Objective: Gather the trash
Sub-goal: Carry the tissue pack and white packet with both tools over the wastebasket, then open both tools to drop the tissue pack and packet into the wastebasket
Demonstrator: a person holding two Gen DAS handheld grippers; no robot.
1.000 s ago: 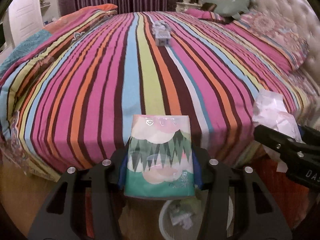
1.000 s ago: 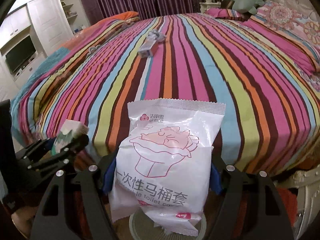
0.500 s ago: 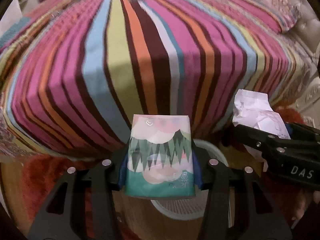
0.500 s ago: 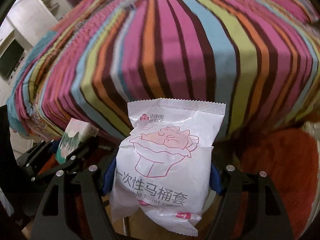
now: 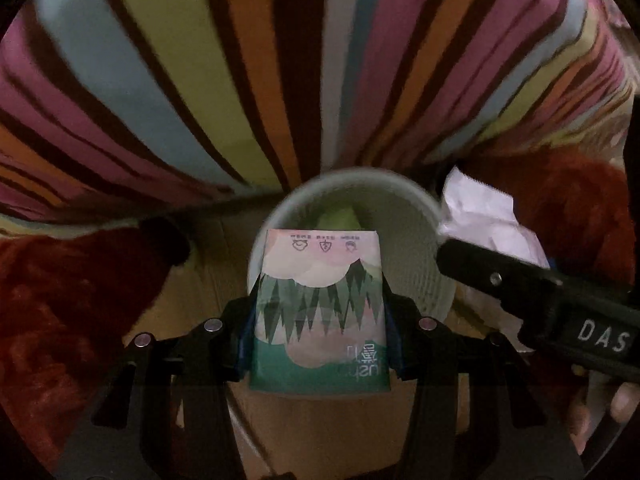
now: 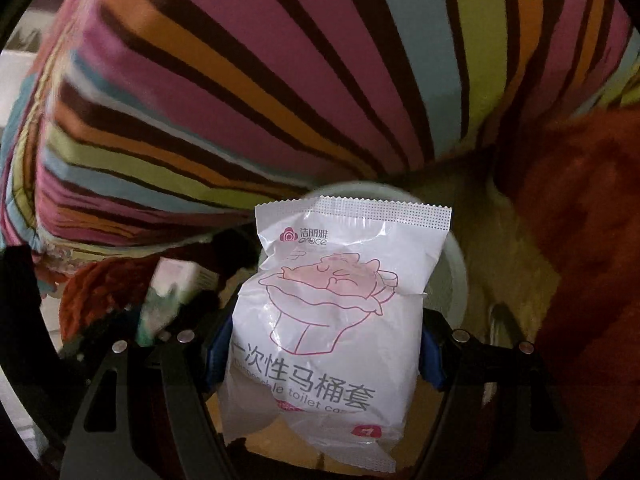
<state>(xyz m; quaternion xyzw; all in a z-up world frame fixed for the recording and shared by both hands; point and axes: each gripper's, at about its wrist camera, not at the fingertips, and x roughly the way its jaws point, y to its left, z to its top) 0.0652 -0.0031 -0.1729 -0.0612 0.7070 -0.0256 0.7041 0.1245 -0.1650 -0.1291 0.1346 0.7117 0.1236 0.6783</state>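
Observation:
My left gripper (image 5: 318,340) is shut on a green and pink tissue pack (image 5: 320,312), held over the mouth of a round white trash bin (image 5: 420,216) on the floor. My right gripper (image 6: 320,348) is shut on a white toilet-seat-cover packet (image 6: 332,320), also above the bin's rim (image 6: 456,268). The right gripper and its crumpled white packet (image 5: 488,216) show at the right of the left wrist view, beside the bin. The left gripper's tissue pack (image 6: 168,292) shows blurred at the left of the right wrist view.
The striped bedspread (image 5: 280,80) hangs down just behind the bin. A red-orange fuzzy rug (image 5: 72,300) lies on both sides, also in the right wrist view (image 6: 580,220). Some trash lies inside the bin (image 5: 340,218).
Both grippers have tilted down and lowered from bed level toward the floor. The bin now fills the centre of both views. Both still hold their packets.

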